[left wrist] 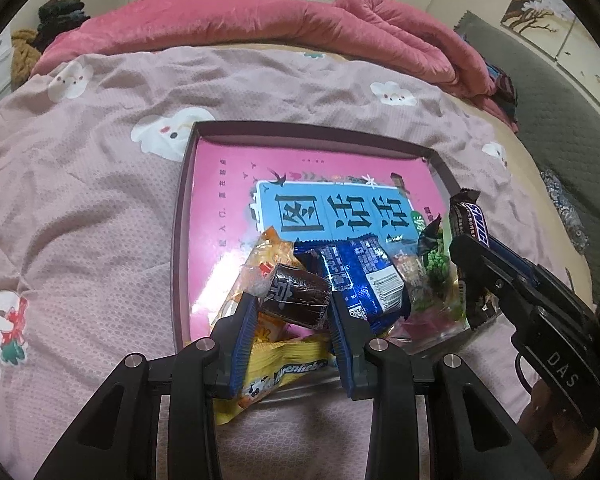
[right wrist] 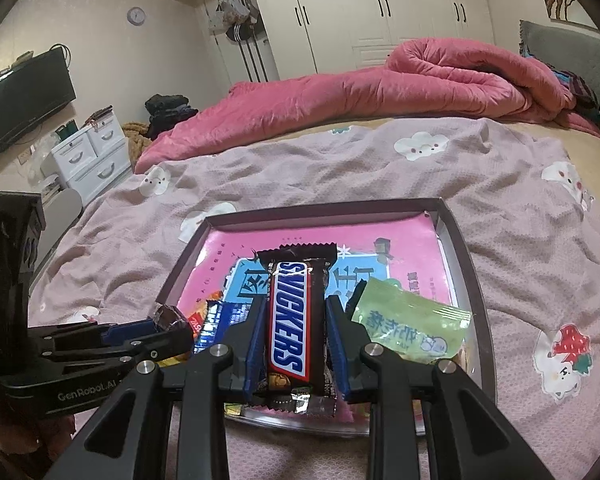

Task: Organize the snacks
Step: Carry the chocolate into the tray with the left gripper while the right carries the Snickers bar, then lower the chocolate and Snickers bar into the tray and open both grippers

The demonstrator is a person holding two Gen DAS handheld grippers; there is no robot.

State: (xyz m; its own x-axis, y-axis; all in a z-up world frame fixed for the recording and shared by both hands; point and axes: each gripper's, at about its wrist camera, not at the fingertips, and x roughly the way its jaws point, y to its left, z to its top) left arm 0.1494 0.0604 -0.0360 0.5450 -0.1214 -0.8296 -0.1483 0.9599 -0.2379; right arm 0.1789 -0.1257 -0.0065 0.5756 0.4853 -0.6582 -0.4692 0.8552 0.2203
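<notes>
On the left, the left gripper (left wrist: pixel 292 308), blue-padded and black-armed, clamped on a small dark brown wrapped cylinder sweet (left wrist: pixel 296 294), held just above the snack heap at the near end of the shallow dark-rimmed box lid with pink printed floor (left wrist: pixel 228 184)

Under and beside it, an orange clear-film packet (left wrist: pixel 260 256), a yellow crinkled packet (left wrist: pixel 288 364) hanging over the near rim, a blue foil bar (left wrist: pixel 364 276)

Further right, a green-and-clear bag (left wrist: pixel 432 264), then the right gripper (right wrist: pixel 294 336), closed firmly on a brown Snickers bar (right wrist: pixel 292 320), bar standing lengthwise along the fingers, above the near part of the same tray, beside a pale green packet (right wrist: pixel 408 328)

Step in hand, by judgement: both snacks already picked, carrying toward a free place for sorting

Next move probably needs lowering each snack flat on the bare pink floor at the far half, then releasing, without pushing the heap

About room: far half of the tray free, walls low, so easy entry from above; near rim crowded, yellow packet may slip out; pink-grey cartoon blanket (left wrist: pixel 80 208) soft and wrinkled around, so the tray may tilt if pressed on one edge
</notes>
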